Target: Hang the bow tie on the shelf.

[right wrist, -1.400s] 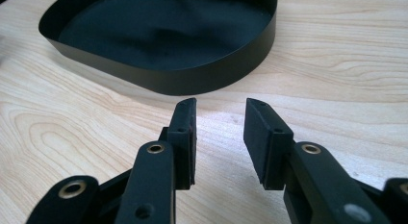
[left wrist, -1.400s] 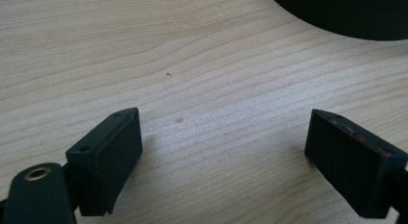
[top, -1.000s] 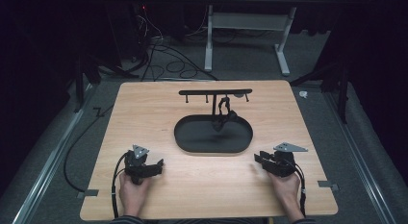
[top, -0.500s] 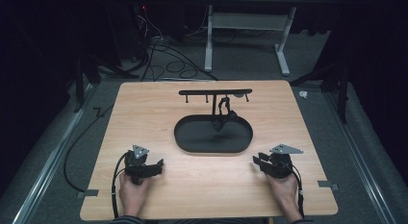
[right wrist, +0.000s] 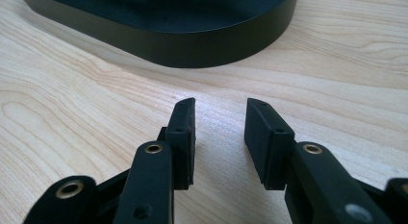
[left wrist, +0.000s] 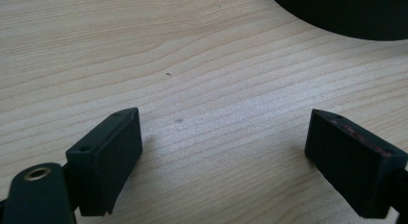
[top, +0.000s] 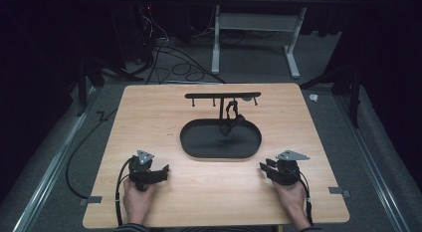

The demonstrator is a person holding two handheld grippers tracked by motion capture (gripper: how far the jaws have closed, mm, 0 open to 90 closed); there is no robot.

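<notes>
The left gripper (top: pixel 158 172) gapes wide over the wooden table (top: pixel 149 117). The right gripper (top: pixel 264 168) stands narrowly parted near the black oval tray (top: pixel 199 151), perhaps a stand's base.

No readable text, labels, brands or numbers anywhere: none on the light wooden desk (top: pixel 164 122), none on the black oval tray (top: pixel 199 142), none on the black jaw pads in either gripper view.
</notes>
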